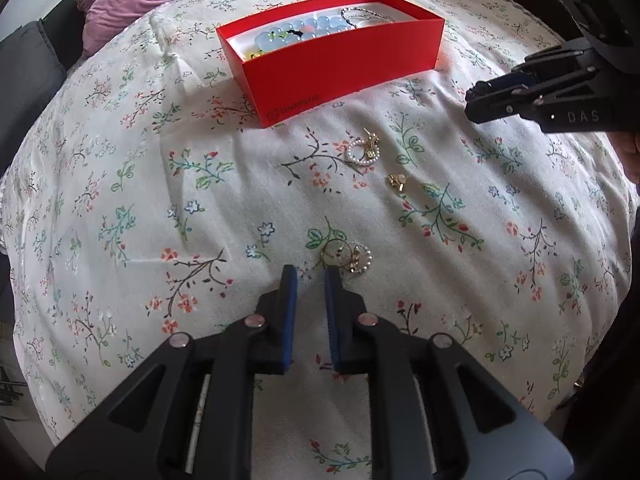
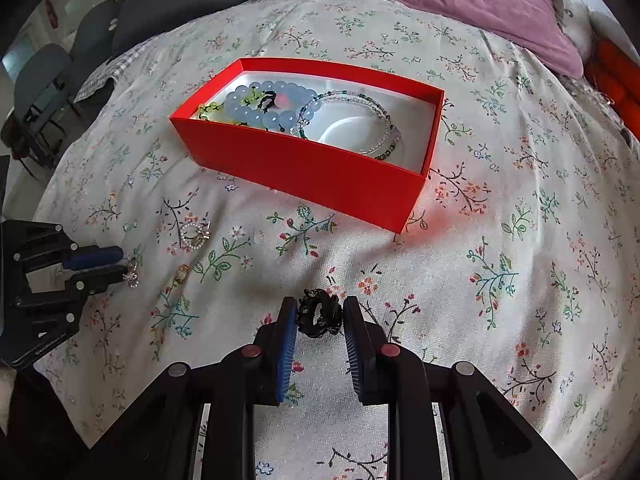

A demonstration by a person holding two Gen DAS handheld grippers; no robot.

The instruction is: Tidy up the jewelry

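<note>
Left gripper [image 1: 310, 276]: my left jaws stand a little apart, nothing between the blue pads; tips point down at the floral bedspread [image 1: 120, 200].
Gold hoop cluster [image 1: 347, 258]: gold rings and a small pearl loop, lying just past my right-hand fingertip at about 1 o'clock from the tips; contact with the pad cannot be confirmed from this view.
Right gripper [image 2: 320, 314]: my right jaws pinch a black ornate ring [image 2: 319, 316], one pad against each side.
Black ornate ring: held at my right fingertips, above the bedspread; its fine detail is too dark to resolve.
Pearl ring [image 1: 361, 153]: loop of white beads with gold charms, on the bedspread at 12 o'clock from my left tips, between them and the box.
Gold stud [image 1: 397, 181]: lying alone at 4 o'clock of the pearl ring, just beside it.
Red box [image 2: 304, 168]: open-topped, on the bedspread at 12 o'clock of my right tips, well apart.
Box contents: pale blue bead bracelet [image 2: 260, 108] at the left end; thin clear-and-green bead strand [image 2: 380, 120] at the right end.
Purple pillow [image 2: 440, 0]: beyond the box at 1 o'clock.
</note>
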